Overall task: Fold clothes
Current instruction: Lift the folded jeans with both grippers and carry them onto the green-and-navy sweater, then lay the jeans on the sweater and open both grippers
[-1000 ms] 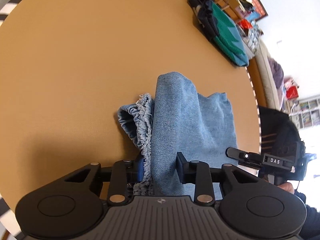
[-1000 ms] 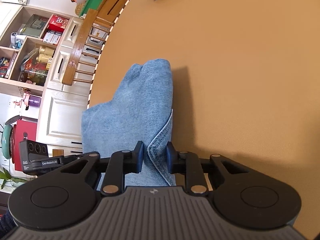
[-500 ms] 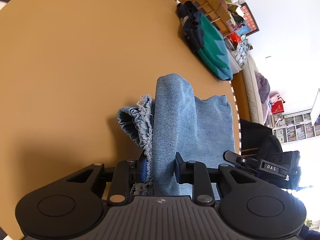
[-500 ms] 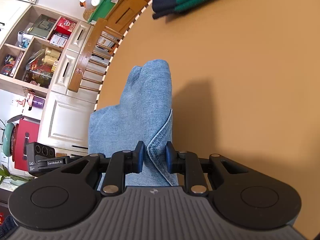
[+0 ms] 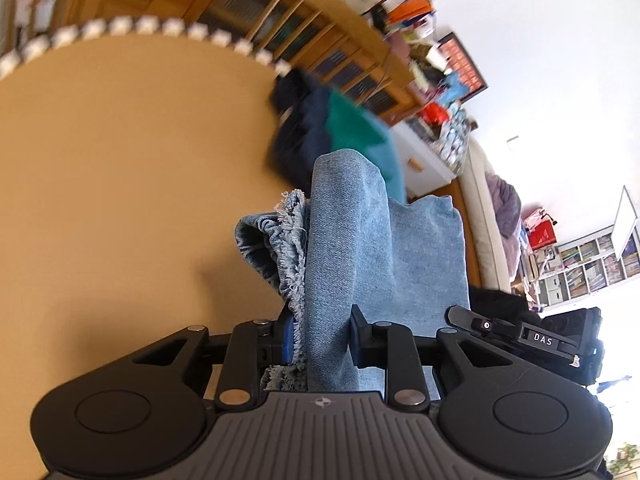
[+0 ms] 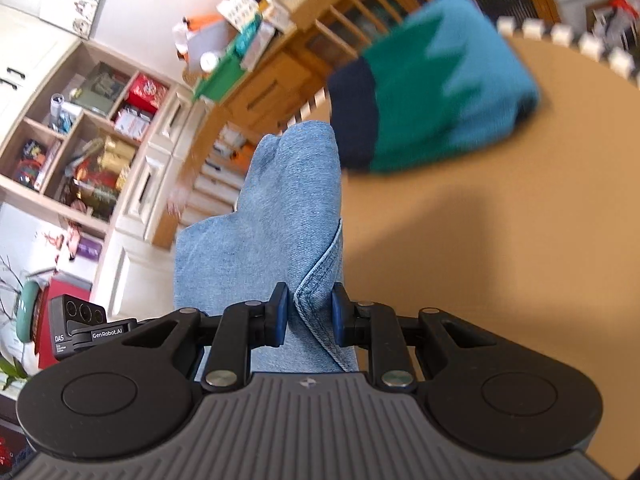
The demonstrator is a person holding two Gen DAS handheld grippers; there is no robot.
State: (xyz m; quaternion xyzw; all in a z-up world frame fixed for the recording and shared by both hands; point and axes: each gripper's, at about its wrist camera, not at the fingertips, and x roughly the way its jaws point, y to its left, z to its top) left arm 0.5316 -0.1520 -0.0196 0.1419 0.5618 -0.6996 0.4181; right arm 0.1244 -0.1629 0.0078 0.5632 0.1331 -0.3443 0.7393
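Hanging between both tools, the jeans (image 5: 344, 248) are held up over the tan table (image 5: 120, 184). The left tool (image 5: 320, 334) is clamped on a frayed hem, the right tool (image 6: 308, 316) on a stitched edge. A folded green sweater (image 6: 436, 92) lies on the table beyond, near its far rim.

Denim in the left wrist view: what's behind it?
Behind the denim lies the green and navy garment on the tan table, partly covered. The left gripper grips the denim; the table beneath it is hidden.
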